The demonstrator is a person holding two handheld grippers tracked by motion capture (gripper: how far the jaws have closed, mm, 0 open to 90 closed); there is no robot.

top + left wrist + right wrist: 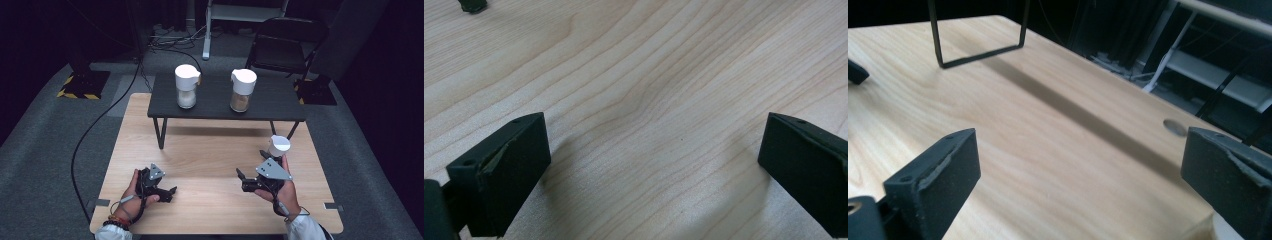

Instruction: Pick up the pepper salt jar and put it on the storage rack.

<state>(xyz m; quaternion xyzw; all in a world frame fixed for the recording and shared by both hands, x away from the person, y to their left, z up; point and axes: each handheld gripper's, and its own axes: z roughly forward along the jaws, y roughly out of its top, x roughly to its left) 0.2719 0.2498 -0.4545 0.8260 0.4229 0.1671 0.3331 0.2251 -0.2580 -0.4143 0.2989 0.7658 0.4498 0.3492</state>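
Both jaw pairs are spread wide, nothing held. The small white plastic cup [279, 145] stands on the light wood table [210, 150], just beyond the right gripper [243, 177]. Approach should be level w/ jaws straddling cup mid-wall, closed gently; left gripper [171, 191] kept parked.

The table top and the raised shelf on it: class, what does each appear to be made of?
The table top looks like pale wood or wood-look laminate with a matt finish: grain lines run across it. The raised shelf looks like a dark matt board on thin black legs, probably metal.
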